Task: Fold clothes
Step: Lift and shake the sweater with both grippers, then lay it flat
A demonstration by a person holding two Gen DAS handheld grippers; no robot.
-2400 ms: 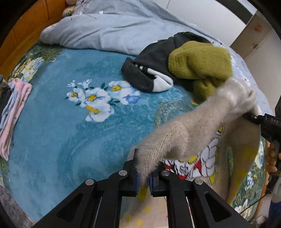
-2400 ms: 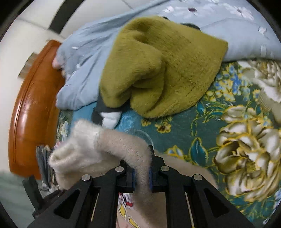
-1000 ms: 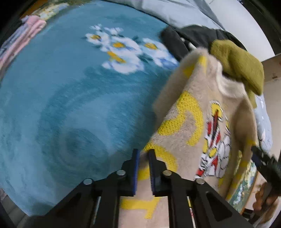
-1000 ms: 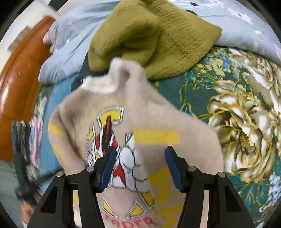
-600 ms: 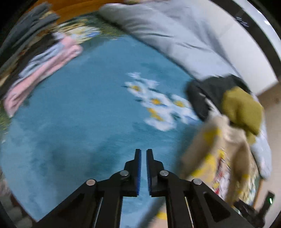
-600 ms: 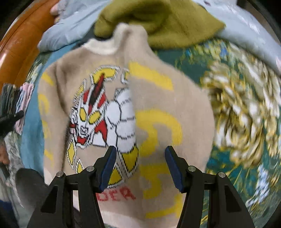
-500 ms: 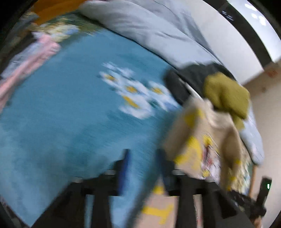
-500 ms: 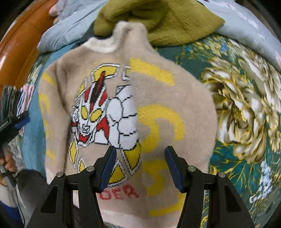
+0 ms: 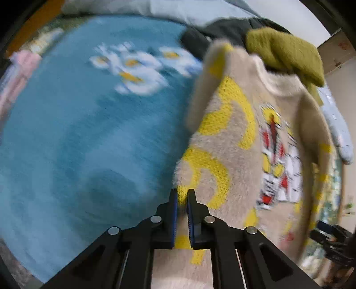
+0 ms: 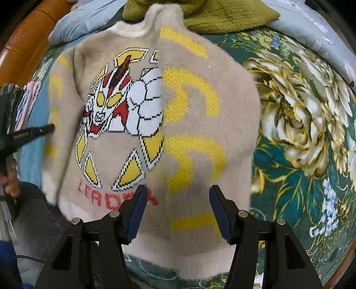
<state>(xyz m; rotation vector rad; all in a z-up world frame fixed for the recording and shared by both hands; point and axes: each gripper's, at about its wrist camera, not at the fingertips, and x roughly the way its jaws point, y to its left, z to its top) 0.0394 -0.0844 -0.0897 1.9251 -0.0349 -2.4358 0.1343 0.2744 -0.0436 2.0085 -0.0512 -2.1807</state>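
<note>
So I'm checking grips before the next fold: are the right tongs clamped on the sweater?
No: the right tongs stand wide open above the beige sweater, pinching no fabric.

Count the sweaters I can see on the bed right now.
3: the beige sweater spread in front, its edge in the left gripper; the olive sweater behind its collar; a dark garment under that, largely hidden.

1. a home bedroom: a bed with a flower-printed blanket (image 10: 311, 124) and a wooden headboard (image 10: 33, 37).
2. a pale blue duvet (image 10: 89, 20) and loose clothes (image 9: 287, 53) lie on it.
</note>
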